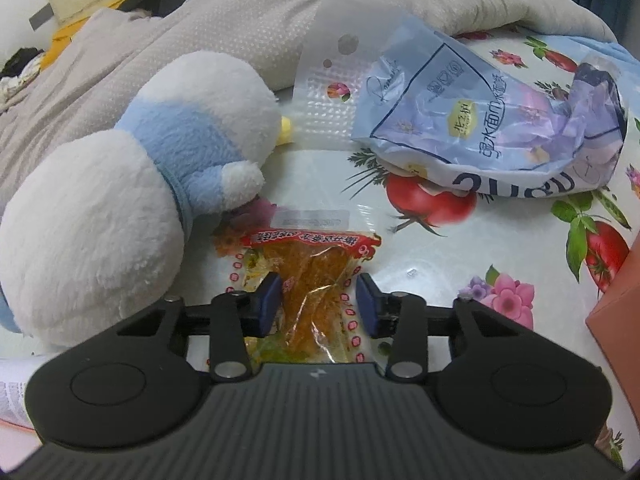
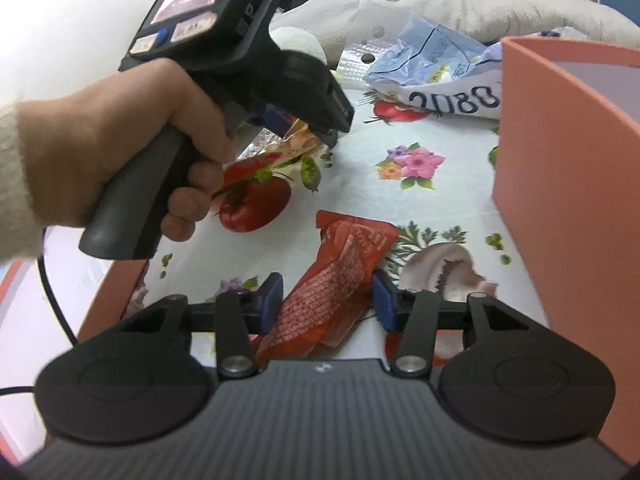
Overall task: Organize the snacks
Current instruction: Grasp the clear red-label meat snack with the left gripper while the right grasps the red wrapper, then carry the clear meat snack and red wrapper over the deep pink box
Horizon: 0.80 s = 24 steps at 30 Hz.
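**Two snack packets between two pairs of tongs**

In the left wrist view, the left tongs (image 1: pixel 318 304) are seen lowered over a clear plastic snack packet with orange filling and a red printed band (image 1: pixel 308 276), which lies flat on the table covered with a white cloth printed with tomatoes and flowers (image 1: pixel 440 248). The packet lies between the blue pads (image 1: pixel 269 300); the left pad touches its edge, while the right pad stands just clear, so the tongs are apart and nothing is clamped. A white and pale blue plush toy (image 1: pixel 132 184) sits just left of the packet, and a crumpled pale blue plastic bag (image 1: pixel 492 128) lies farther back.

In the right wrist view, the right tongs (image 2: pixel 328 300) are seen around a crumpled red foil snack packet (image 2: pixel 336 280). Both blue pads appear pressed to its sides. A salmon-pink box (image 2: pixel 568 184) stands to the right. The left tongs are held by a hand (image 2: pixel 120 152) at upper left.
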Available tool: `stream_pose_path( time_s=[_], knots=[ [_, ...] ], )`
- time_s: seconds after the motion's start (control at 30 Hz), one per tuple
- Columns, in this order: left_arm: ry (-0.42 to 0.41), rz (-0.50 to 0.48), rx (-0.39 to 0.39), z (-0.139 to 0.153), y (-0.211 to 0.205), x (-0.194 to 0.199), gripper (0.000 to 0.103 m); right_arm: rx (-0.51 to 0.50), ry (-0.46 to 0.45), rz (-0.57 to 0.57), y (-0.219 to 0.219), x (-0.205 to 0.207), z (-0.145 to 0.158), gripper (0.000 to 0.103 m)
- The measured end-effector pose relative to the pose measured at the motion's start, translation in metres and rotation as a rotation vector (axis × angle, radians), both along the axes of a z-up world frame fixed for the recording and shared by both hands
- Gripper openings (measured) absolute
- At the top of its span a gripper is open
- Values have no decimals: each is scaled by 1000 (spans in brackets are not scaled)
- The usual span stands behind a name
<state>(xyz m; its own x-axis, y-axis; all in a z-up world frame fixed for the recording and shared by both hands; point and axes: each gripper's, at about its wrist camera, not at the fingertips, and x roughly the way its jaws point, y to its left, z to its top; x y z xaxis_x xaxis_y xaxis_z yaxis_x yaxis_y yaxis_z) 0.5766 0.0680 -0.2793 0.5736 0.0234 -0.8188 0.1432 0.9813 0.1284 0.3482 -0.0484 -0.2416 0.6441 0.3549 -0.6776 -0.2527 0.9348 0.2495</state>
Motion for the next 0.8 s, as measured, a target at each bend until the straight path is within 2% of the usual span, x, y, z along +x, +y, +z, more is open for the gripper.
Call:
stream_pose_path(
  time_s=[0.23, 0.33, 0.67, 0.8],
  knots=[
    [34, 11, -17, 9, -3, -18, 42, -17, -18, 11, -18, -18, 18, 51],
    [42, 32, -63, 17, 1, -33, 41, -24, -26, 27, -24, -29, 25, 51],
    [16, 38, -150, 60, 2, -102, 41, -31, -58, 57, -36, -67, 55, 51],
    [-3, 27, -176, 78, -4, -135, 41, -72, -104, 81, -37, -92, 75, 51]
  ],
)
